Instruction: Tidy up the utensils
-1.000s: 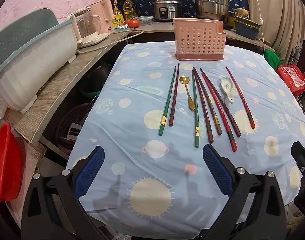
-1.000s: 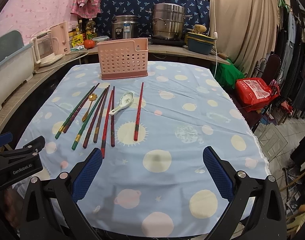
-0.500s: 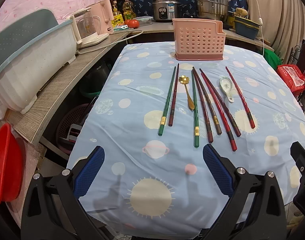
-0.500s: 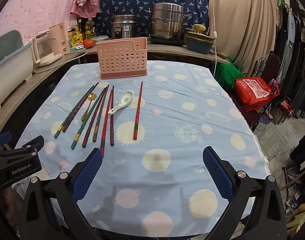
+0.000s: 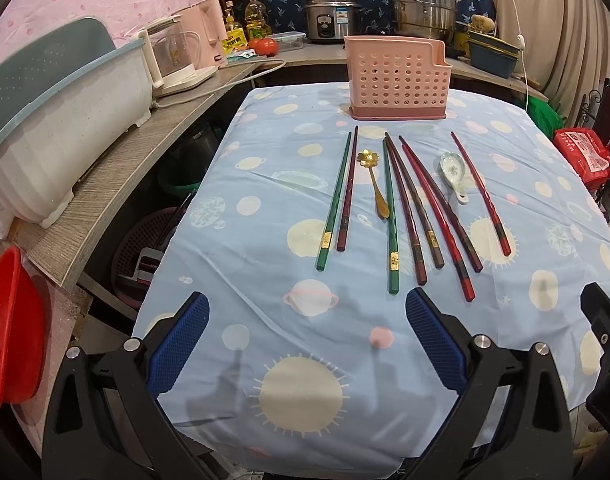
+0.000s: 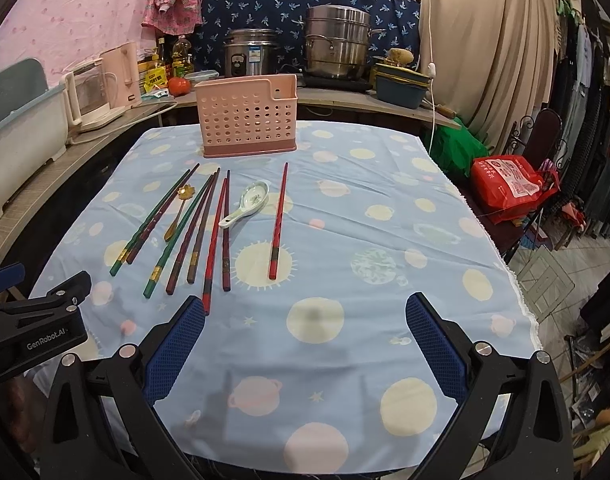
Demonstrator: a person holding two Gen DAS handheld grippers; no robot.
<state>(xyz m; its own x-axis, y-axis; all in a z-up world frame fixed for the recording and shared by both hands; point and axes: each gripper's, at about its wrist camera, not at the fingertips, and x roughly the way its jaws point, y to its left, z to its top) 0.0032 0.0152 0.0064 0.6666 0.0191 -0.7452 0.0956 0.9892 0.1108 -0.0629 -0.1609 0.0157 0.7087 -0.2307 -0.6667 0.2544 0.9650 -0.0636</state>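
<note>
Several chopsticks, green (image 5: 333, 202) and dark red (image 5: 435, 216), lie side by side on the blue tablecloth (image 5: 265, 264), with a gold spoon (image 5: 375, 184) and a white ceramic spoon (image 5: 453, 172) among them. One red chopstick (image 6: 278, 220) lies apart to the right. A pink perforated utensil holder (image 5: 399, 78) stands at the table's far end; it also shows in the right wrist view (image 6: 247, 120). My left gripper (image 5: 307, 344) is open and empty over the near table edge. My right gripper (image 6: 305, 344) is open and empty to its right.
A counter on the left carries a white tub (image 5: 61, 140) and a kettle (image 5: 173, 56). Steel pots (image 6: 337, 42) stand behind the table. A red bowl (image 5: 5, 328) sits low left. A red bag (image 6: 509, 180) and a chair are right of the table.
</note>
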